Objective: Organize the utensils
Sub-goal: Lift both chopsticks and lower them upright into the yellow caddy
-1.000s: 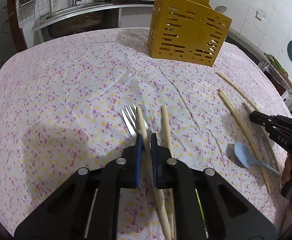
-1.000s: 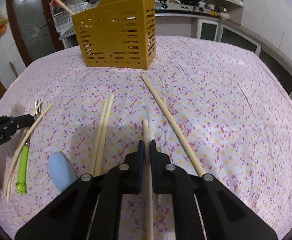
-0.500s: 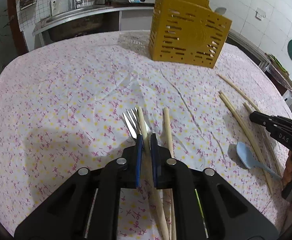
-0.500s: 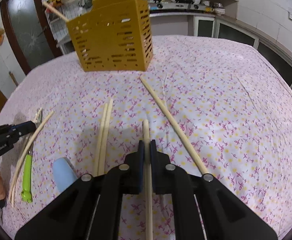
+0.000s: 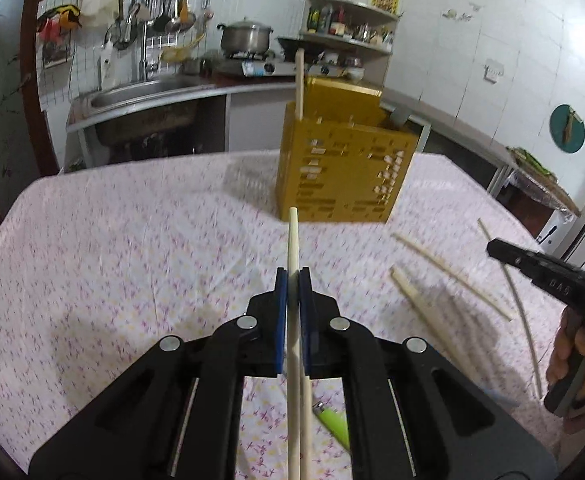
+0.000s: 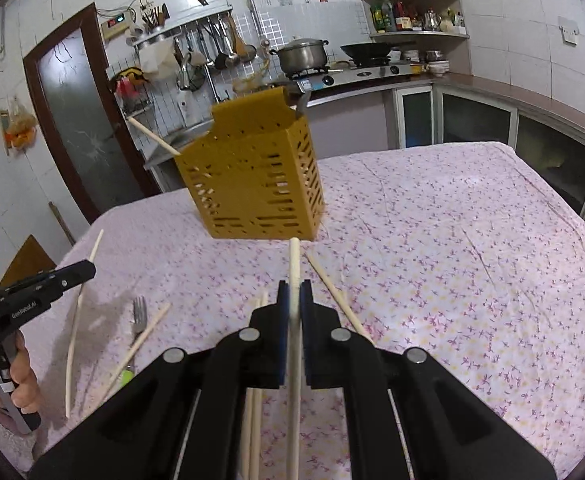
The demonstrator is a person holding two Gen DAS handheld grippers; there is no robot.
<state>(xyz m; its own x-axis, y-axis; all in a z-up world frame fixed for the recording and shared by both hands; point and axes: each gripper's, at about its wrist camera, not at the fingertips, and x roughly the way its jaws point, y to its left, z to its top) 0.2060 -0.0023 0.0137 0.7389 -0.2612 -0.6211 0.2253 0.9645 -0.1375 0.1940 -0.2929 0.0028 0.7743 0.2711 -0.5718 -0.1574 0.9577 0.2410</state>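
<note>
My left tongs point(image 5: 292, 280) and right tongs point(image 6: 293, 292) are each clamped tight on one chopstick point(image 5: 293, 236), tips aimed toward the far yellow holder point(image 6: 252, 184), where it belongs.

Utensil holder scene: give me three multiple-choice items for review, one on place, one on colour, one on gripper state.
1. Where does the utensil holder stand?
A. on the tablecloth
B. in the sink
C. on the stove

2. What colour is the fork's handle?
A. red
B. green
C. black

3. What does the right gripper hold?
A. nothing
B. a spoon
C. a chopstick

Answers: 1 A, its base rests on the floral tablecloth. 2 B, bright green shows below the left gripper. 3 C, its pads clamp a pale chopstick.
</note>
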